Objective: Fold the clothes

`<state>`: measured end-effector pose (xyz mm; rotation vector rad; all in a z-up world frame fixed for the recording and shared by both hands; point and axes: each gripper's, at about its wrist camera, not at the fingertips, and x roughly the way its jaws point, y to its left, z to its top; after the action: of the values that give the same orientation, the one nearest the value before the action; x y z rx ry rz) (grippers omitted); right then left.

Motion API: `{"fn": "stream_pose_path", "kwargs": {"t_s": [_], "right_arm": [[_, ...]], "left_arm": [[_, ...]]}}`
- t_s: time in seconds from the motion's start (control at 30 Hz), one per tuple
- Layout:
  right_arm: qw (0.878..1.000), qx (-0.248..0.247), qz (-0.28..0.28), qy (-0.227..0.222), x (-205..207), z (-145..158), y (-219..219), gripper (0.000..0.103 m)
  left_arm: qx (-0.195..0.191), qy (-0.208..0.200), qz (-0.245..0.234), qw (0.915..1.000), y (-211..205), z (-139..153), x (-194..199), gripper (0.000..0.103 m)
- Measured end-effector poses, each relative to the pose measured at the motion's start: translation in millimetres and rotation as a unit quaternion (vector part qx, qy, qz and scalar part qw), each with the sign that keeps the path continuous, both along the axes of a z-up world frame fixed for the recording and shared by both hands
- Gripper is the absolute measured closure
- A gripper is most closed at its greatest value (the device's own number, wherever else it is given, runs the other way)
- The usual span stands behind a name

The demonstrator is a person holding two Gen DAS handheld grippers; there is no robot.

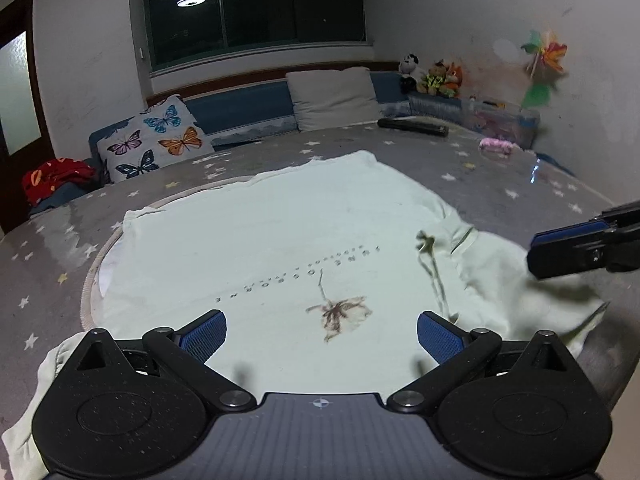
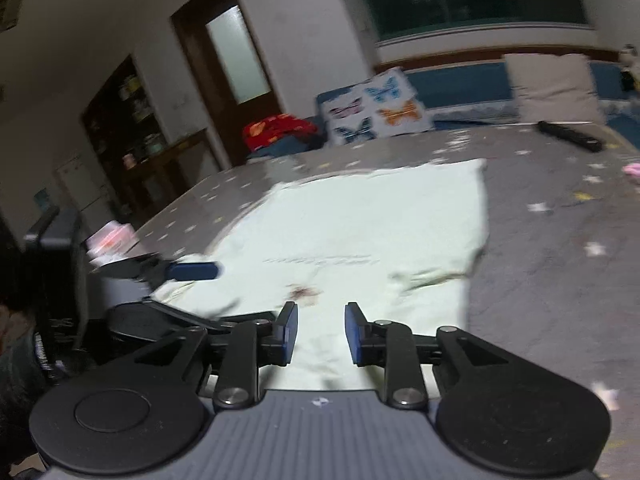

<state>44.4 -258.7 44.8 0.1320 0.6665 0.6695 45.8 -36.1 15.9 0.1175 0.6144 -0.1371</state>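
Both grippers point(image 1: 322, 336) point(image 2: 321, 334) agape above shirt point(image 1: 260, 248) hem.

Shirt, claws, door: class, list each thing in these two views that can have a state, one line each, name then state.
shirt: spread flat, print up, one sleeve folded onto the body, no claw holding it.
left claw: wide open over the shirt, empty.
right claw: open, narrower gap, empty.
door: looks shut.
window: dark, reflecting a lit ceiling lamp.
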Motion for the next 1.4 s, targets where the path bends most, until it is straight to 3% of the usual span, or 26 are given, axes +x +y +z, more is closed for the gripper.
{"fn": "stream_pose_path", "kwargs": {"t_s": [0.13, 0.2, 0.37, 0.43, 0.57, 0.67, 0.87, 1.07, 1.17, 1.4], "right_arm": [[0.998, -0.029, -0.049, 0.015, 4, -9, -27, 0.077], [0.997, -0.035, -0.063, 0.024, 4, -15, -38, 0.077], [0.996, -0.041, -0.079, 0.029, -2, -19, -54, 0.077], [0.995, -0.038, -0.085, 0.029, -3, -20, -58, 0.077], [0.996, -0.037, -0.080, 0.022, -8, -18, -56, 0.077], [0.997, -0.038, -0.071, 0.013, -10, -16, -52, 0.077], [0.998, -0.060, -0.027, -0.010, -15, -17, -32, 0.077], [0.996, -0.091, 0.003, 0.017, -13, -34, -21, 0.077], [0.995, -0.100, 0.009, 0.010, -14, -29, -22, 0.077], [0.998, -0.057, -0.003, -0.024, -10, -10, -18, 0.077]], "left_arm": [[-0.012, -0.004, -0.036, 0.9993, -14, 4, -1, 0.004], [-0.020, 0.002, -0.056, 0.9982, -22, 3, 1, 0.017], [-0.029, 0.033, -0.111, 0.9929, -43, -7, 7, 0.027], [-0.026, 0.045, -0.127, 0.9905, -50, -12, 8, 0.038], [-0.036, 0.061, -0.142, 0.9873, -53, -18, 8, 0.081], [-0.040, 0.050, -0.140, 0.9881, -52, -12, 5, 0.094], [-0.046, 0.015, -0.120, 0.9916, -42, 7, -5, 0.095], [-0.027, 0.058, -0.102, 0.9928, -37, -15, -1, 0.094], [-0.021, 0.056, -0.104, 0.9928, -38, -15, -2, 0.091], [-0.020, 0.056, -0.100, 0.9932, -39, -15, -1, 0.091]]}}
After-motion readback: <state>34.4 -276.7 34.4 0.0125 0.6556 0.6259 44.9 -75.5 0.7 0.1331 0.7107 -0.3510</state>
